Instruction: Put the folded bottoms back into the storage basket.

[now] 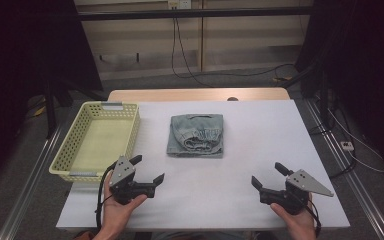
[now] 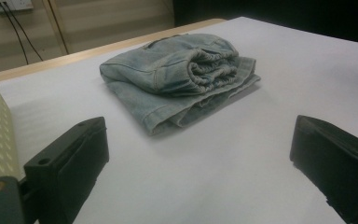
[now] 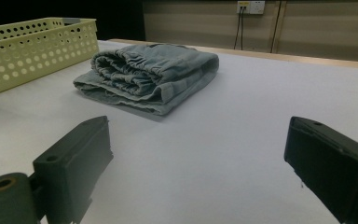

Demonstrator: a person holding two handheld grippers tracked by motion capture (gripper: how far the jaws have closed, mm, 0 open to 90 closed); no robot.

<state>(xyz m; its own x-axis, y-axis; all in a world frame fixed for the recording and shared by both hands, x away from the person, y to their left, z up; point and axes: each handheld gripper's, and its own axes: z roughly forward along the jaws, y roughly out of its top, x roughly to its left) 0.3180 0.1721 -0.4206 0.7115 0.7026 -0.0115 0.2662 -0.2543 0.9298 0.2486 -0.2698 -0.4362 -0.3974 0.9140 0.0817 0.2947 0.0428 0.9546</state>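
- The pale yellow perforated plastic basket sits to the left of the folded pair of faded blue denim shorts, apart from them, and it looks empty from above.
- My left tool hovers over the white surface, nearer to me than the shorts and a little to their left, just beside the basket's near right corner. Its jaws stand spread wide with nothing between them.
- The shorts lie folded into a compact bundle in the middle of the surface, gathered elastic waistband on top and facing me, flat folded layers underneath.
- My right tool hovers nearer to me than the shorts and well to their right, jaws likewise spread and empty.
- As I read it, the step in hand is the approach: bring the tools in on the shorts so the bundle can go left into the basket.
- To do it well I would come in low, one tool on each side of the shorts, and slide the lower jaws under the bottom layer so every fold is caught.
- Pinching the waistband alone would likely let the bundle unfold on the lift.
- I would close both tools together and lift level, keeping the fold intact.
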